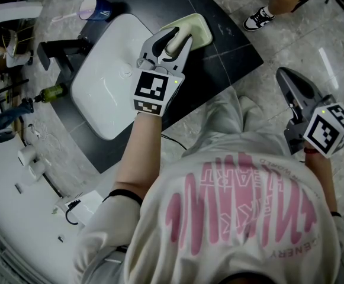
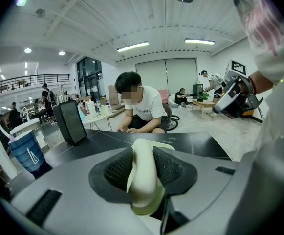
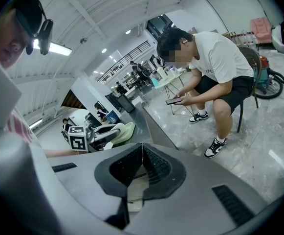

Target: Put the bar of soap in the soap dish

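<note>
The left gripper (image 1: 167, 45) is clamped on the pale cream oblong bar of soap (image 1: 175, 41). In the left gripper view its black ribbed pads (image 2: 116, 169) press on both flat sides of the bar, which stands on edge between them. In the head view the bar's far end overlaps the near corner of the pale green rectangular soap dish (image 1: 199, 29), which lies at 1 o'clock from the jaws. Whether soap and dish touch cannot be told. The dish rests on the black stone counter (image 1: 228, 55). A white rounded ceramic basin (image 1: 103, 84) is sunk into the counter at 8 o'clock from the gripper, and a blue plastic cup (image 1: 95, 7) stands at 11 o'clock. The right gripper (image 3: 141, 148) has its jaws together with nothing between them. It hangs well apart at 4 o'clock, above the grey marble floor (image 1: 337, 46).
</note>
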### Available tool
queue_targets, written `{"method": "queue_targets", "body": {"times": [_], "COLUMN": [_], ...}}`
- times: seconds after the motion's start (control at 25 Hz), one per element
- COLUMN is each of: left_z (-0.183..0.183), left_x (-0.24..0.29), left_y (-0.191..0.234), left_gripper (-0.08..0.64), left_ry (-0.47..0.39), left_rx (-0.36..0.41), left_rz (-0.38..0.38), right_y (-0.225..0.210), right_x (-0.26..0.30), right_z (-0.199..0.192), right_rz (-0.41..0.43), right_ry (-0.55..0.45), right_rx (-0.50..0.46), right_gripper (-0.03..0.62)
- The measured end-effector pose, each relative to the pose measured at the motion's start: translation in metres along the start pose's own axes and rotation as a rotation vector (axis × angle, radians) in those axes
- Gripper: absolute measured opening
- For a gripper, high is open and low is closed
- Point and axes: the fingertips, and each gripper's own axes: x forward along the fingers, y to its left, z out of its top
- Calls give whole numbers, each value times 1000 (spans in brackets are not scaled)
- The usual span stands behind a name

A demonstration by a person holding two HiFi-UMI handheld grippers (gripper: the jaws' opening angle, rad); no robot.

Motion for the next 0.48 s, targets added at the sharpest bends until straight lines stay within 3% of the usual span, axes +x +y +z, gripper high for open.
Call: {"method": "queue_targets", "body": {"times": [0.48], "left_z": [-1], "left_x": [7], "left_y": [-4], "left_gripper": [152], "left_ry": [25], "left_rx": [-2], "left_rz": [-15], "right_y": [-4], "right_x": [1], "right_z": [2], "right_rz": [23], "right_ry": [-8], "right_rx": [2], "right_gripper": [17]}}
